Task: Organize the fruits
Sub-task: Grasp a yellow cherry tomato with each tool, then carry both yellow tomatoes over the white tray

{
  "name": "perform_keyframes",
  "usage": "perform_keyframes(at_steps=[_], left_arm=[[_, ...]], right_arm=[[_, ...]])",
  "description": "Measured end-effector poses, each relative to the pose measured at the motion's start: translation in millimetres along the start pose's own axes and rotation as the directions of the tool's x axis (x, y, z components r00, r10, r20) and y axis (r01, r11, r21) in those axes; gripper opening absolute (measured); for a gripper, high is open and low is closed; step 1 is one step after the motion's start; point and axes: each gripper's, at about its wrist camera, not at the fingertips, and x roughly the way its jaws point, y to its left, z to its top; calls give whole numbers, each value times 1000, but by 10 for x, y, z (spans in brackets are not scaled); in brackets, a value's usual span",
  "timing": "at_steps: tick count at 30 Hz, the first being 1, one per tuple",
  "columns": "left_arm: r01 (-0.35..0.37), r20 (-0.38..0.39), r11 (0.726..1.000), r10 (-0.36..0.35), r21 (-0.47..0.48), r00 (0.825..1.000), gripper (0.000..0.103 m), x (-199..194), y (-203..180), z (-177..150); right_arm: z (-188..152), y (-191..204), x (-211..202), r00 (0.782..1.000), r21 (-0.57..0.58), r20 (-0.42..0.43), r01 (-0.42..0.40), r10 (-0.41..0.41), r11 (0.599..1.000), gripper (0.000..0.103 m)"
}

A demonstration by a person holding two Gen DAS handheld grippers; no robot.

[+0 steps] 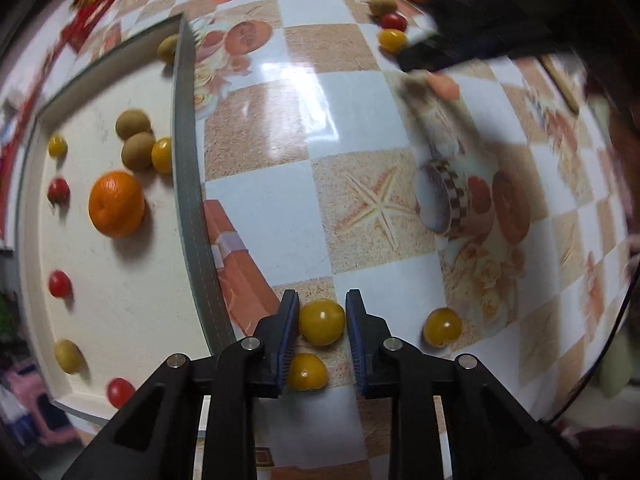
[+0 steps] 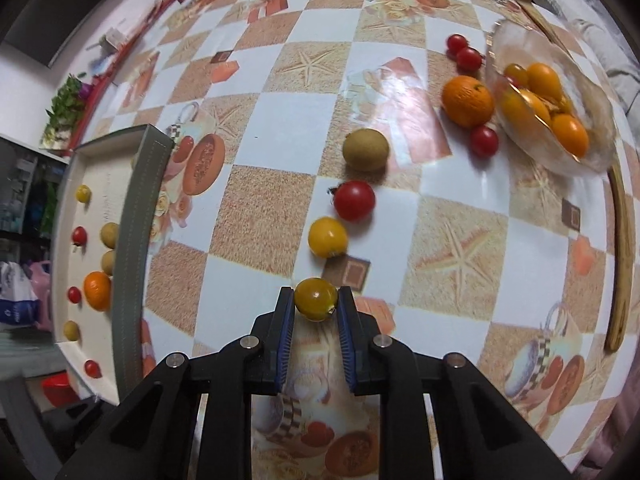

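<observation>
gripping yellow tomato in right gripper; left gripper straddling another.

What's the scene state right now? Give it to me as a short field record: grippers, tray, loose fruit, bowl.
left gripper: jaws either side of a yellow tomato, contact unclear
right gripper: shut on a yellow cherry tomato
tray: holds an orange, mixed small fruit
loose on table: kiwi, red tomato, second orange
glass bowl: yellow-orange fruit inside
</observation>
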Motion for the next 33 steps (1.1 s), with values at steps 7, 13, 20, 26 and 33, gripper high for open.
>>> perform_keyframes(at_steps=[7, 13, 20, 26, 33], left_arm=[[95, -5, 990, -96, -101, 995, 23, -10, 298, 40], [90, -11, 993, -91, -83, 996, 23, -60, 310, 45], [115, 50, 990, -111, -77, 993, 23, -323, 254, 133], [108, 116, 987, -95, -116, 989, 23, -596, 519, 123], [54, 155, 972, -18, -230, 988, 23, -706, 1076, 22]], right_arm=[[-253, -193, -60, 999, 41, 7, -36, 36, 999, 23], [-474, -296, -137, 997, 70, 1, -72, 72, 995, 23], [-561, -215, -315, 996, 44, 7, -85, 85, 995, 23], [-460, 55, -413, 995, -9, 17, -95, 95, 995, 23], [-234, 535, -374, 991, -89, 7, -129, 130, 988, 23]])
